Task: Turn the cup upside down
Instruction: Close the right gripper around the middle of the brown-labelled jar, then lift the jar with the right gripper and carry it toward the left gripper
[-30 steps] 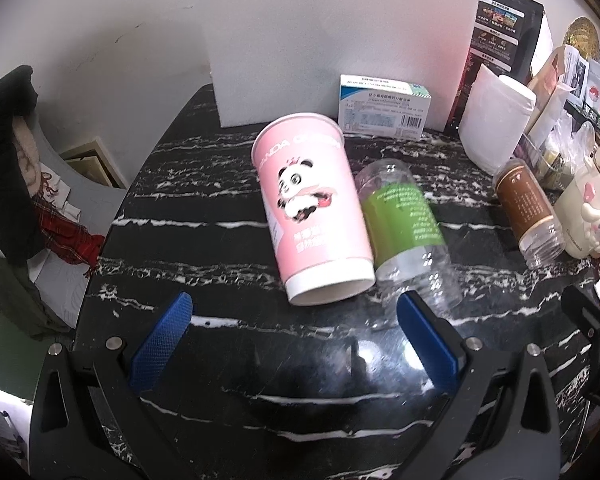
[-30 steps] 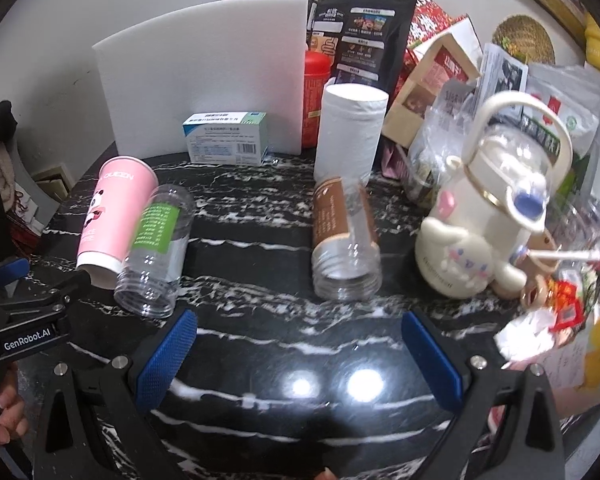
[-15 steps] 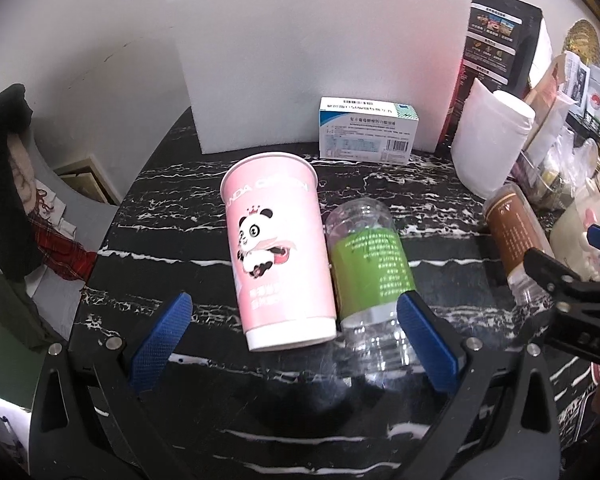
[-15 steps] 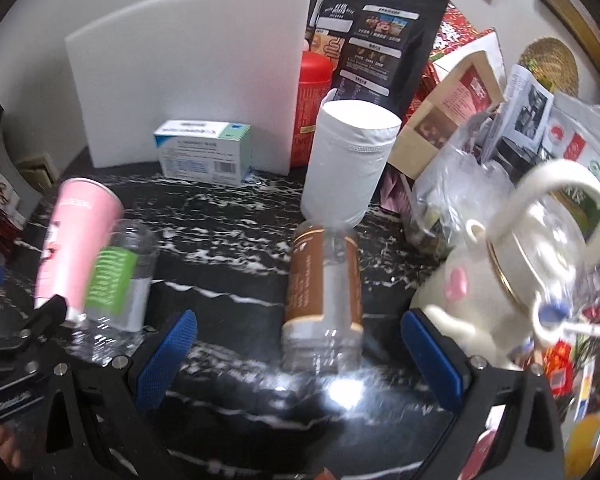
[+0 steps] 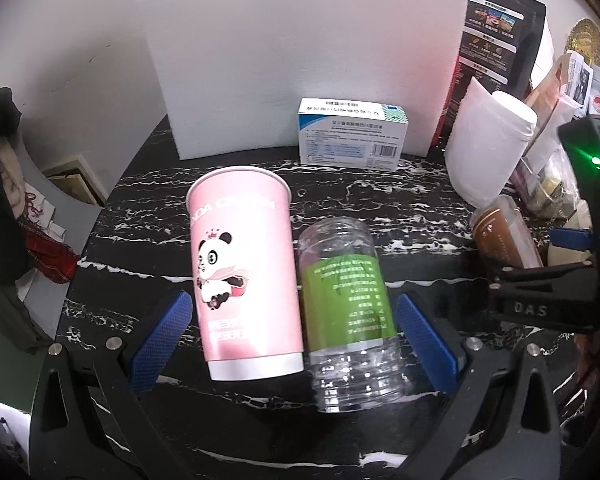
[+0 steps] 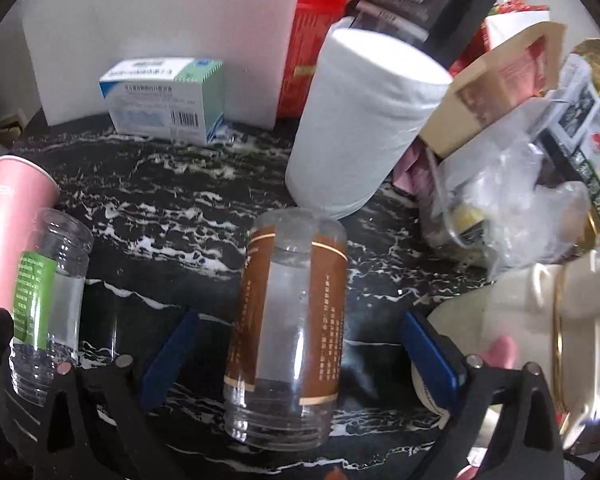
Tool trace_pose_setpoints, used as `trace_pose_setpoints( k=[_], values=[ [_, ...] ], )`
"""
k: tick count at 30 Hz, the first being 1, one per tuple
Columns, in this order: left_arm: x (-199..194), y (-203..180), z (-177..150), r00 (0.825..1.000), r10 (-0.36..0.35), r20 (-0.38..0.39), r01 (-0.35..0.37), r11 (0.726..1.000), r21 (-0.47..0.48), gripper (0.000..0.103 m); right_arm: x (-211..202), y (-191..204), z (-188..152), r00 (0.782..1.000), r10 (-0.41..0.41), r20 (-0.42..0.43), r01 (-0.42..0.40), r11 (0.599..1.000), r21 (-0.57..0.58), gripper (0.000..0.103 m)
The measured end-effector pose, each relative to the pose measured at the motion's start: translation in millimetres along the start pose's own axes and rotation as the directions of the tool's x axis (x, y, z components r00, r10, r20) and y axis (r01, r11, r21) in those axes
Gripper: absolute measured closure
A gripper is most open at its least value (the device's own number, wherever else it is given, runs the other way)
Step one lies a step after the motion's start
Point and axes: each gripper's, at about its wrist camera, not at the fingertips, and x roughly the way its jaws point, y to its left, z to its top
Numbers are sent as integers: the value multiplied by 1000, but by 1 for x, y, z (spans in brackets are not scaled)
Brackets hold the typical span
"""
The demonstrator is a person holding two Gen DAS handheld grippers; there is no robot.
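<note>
A pink panda paper cup (image 5: 246, 280) stands mouth-up on the black marble table (image 5: 380, 204), touching a clear jar with a green label (image 5: 346, 308) on its right. My left gripper (image 5: 292, 332) is open, its blue pads either side of the cup and the green jar together. In the right wrist view a clear jar with a brown label (image 6: 292, 320) stands between the open blue pads of my right gripper (image 6: 296, 360). The pink cup (image 6: 8, 228) and green jar (image 6: 44, 296) show at the left there.
A white foam board (image 5: 300, 52) stands at the back with a blue-white box (image 5: 352, 134) before it. A white canister (image 6: 360, 120) stands behind the brown jar. Bags, packets and a cream kettle (image 6: 552, 320) crowd the right side. The table edge curves at the left.
Both grippers have moved forward and lower. The left now brackets the pink cup and green jar; the right has closed in on the brown jar. Nothing has been grasped.
</note>
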Motion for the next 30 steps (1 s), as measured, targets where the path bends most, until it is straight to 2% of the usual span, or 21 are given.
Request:
trace_pose_setpoints(
  k=[6,10,15,18,30],
  values=[
    [2,-3,-2,1000,-7,-8,7,1000,7,1,21,2,1,996,38,-78,-39,999,-21,24],
    [1,0,-4,1000,-11,-6,11,1000,1,1,30,3,1,995,38,-87,-42,998,-42,38],
    [-3,2,-6,1000,-18,-4,18,1000,-2,1,35,4,-2,995,52,-87,-56,997,-49,39],
    [-7,5,-8,1000,-24,0,24,1000,-3,1,32,8,-9,991,95,-99,-100,994,-42,39],
    [-41,24,-23,998,-50,44,51,998,-27,1,-25,20,-46,990,121,-78,-124,991,-42,39]
  ],
)
